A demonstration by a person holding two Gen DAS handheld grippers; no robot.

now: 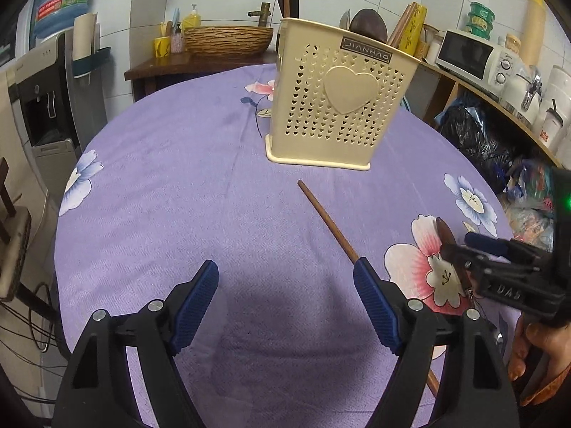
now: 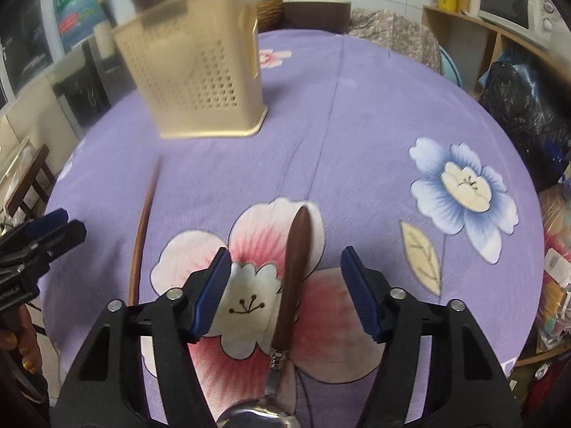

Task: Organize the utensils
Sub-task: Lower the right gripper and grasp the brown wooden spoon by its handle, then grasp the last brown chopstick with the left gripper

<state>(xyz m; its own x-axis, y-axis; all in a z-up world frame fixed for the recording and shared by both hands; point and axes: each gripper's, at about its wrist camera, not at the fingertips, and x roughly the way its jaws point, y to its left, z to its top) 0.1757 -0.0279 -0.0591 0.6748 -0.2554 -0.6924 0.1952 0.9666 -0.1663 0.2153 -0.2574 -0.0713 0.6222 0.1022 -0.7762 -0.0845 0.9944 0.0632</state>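
— How far along?
— The holder (image 1: 332, 92) mid-tabletop already has utensils in it. A chopstick (image 1: 326, 219) and spoon (image 2: 291, 278) lie near my edge.
— Grippers?
— My left gripper (image 1: 285, 281) gapes empty; my right gripper (image 2: 283, 267) straddles the spoon, unclenched.

Beyond the far edge of your table (image 1: 160, 164), with its purple flowered cloth, a woven basket (image 1: 228, 40) sits on a dark wooden stand. A white microwave (image 1: 473, 56) rests on the shelf to the right, black bags (image 1: 478, 139) below it.
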